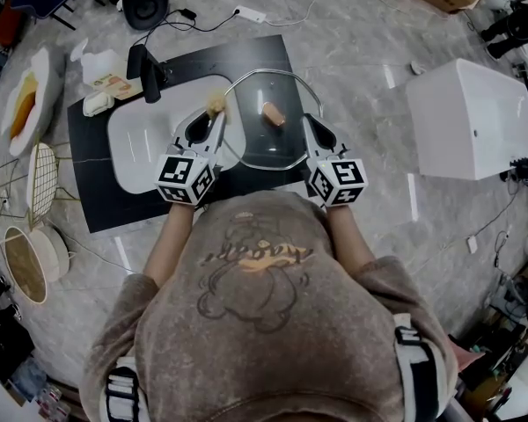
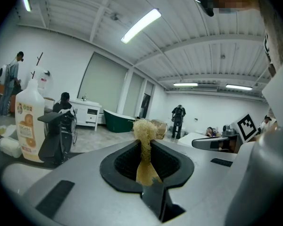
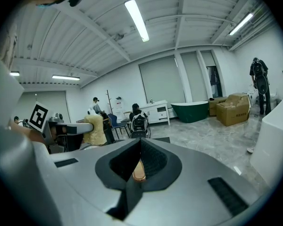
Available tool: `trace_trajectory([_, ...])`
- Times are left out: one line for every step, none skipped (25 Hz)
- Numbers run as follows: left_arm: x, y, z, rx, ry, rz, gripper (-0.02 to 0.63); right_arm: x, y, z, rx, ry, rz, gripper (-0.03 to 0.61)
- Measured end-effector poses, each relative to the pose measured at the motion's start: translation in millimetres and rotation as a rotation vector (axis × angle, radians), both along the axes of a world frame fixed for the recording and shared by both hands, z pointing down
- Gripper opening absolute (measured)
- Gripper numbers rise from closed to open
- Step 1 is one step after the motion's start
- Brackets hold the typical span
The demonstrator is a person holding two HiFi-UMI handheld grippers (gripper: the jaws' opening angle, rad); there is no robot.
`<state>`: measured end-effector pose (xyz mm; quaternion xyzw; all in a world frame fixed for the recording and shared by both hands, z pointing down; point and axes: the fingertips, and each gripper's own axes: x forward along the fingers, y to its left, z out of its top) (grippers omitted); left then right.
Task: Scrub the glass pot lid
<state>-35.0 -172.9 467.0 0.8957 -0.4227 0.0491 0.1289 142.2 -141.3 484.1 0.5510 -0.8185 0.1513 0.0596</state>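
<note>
At the far left of the head view, a plate (image 1: 37,69) and a wire rack (image 1: 40,178) lay on the grey floor. Next to them a black mat (image 1: 97,178) carried a white basin (image 1: 150,143). A bottle (image 1: 113,83) with an orange label and a black faucet (image 1: 146,70) stood at the basin's far edge.

The left gripper (image 1: 217,120) pointed away from the person over the basin. Its jaws were pressed together on a straw-coloured scrubber (image 1: 216,104). In the left gripper view, the fibrous tuft of the scrubber (image 2: 144,131) stood up between the pads, with the rest of it pinched flat below.

The lid (image 1: 264,148) lay between the two grippers, above the right part of the basin and the mat. Its knob (image 1: 273,112) faced upward and its metal rim arched toward the far side. The scrubber was just beside the lid's left rim (actual contact could not be confirmed).

The right gripper (image 1: 307,124) sat at the lid's right rim with its jaws closed on that thin edge. In the right gripper view, the jaws (image 3: 138,160) met with no visible gap, and the brown knob (image 3: 138,172) showed in line with them.

Well apart to the right stood a white box (image 1: 471,117)
</note>
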Motion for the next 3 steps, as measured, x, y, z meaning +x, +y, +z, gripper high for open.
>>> trace_trajectory([1.4,0.7,0.4,-0.001,-0.001,0.000,0.063,1.0,0.4,0.2,-0.001,-0.001,0.000,0.002])
trace_trajectory([2.9,1.4,0.8,-0.003,-0.002,0.000,0.063,2.1,0.8,0.5,-0.002,-0.002,0.000,0.002])
trace_trajectory([4.5,2.2,1.2,-0.004,-0.002,0.001,0.063,3.2,1.2,0.6,-0.003,-0.003,0.000,0.002])
